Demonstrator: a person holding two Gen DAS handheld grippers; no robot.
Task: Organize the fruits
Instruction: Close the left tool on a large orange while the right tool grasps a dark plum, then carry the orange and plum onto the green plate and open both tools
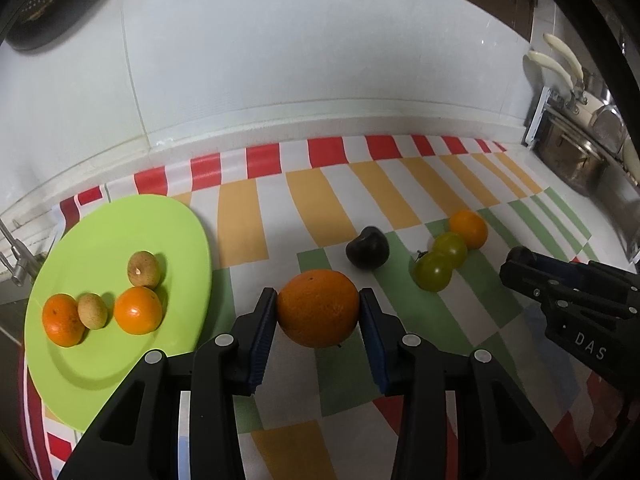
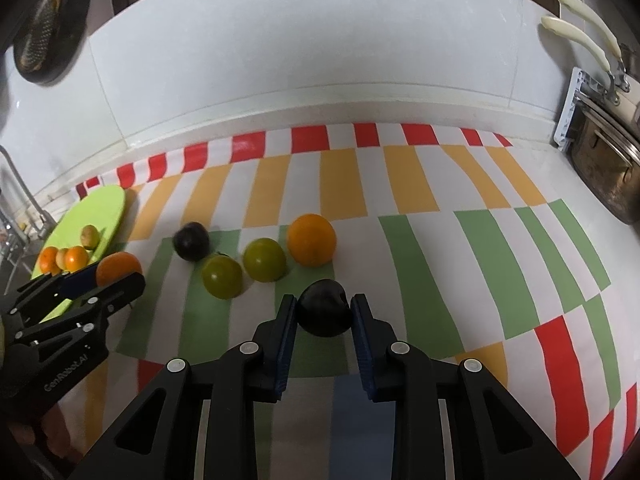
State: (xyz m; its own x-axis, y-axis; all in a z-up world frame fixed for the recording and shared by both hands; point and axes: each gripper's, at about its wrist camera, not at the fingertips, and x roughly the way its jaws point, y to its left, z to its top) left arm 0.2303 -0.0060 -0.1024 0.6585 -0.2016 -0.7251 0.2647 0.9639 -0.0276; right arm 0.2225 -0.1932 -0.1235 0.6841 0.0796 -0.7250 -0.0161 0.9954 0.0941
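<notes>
Striped cloth (image 2: 420,264) in red, orange, green and white is spread over a counter backed by white wall tiles (image 1: 280,60). Nearest in the left wrist view, the left gripper (image 1: 318,308) is closed onto a big orange (image 1: 318,308), a blue pad pressed to each side. In the right wrist view, the right gripper (image 2: 324,312) is clamped on a dark plum (image 2: 325,307), jaws narrow, pads touching both sides. Whether either fruit is lifted off the cloth cannot be told. A green plate (image 1: 100,368) is seen near left, holding two small oranges (image 1: 138,310) and two brownish fruits (image 1: 143,269). Further back, a second plum (image 1: 367,249) lies mid-cloth. To its right, two green tomatoes (image 1: 433,271) are touching, with another orange (image 1: 469,229) just behind them. Pans (image 1: 576,152) with cream handles are stacked far right. A dark strainer (image 2: 44,36) is hung far left on the wall.
</notes>
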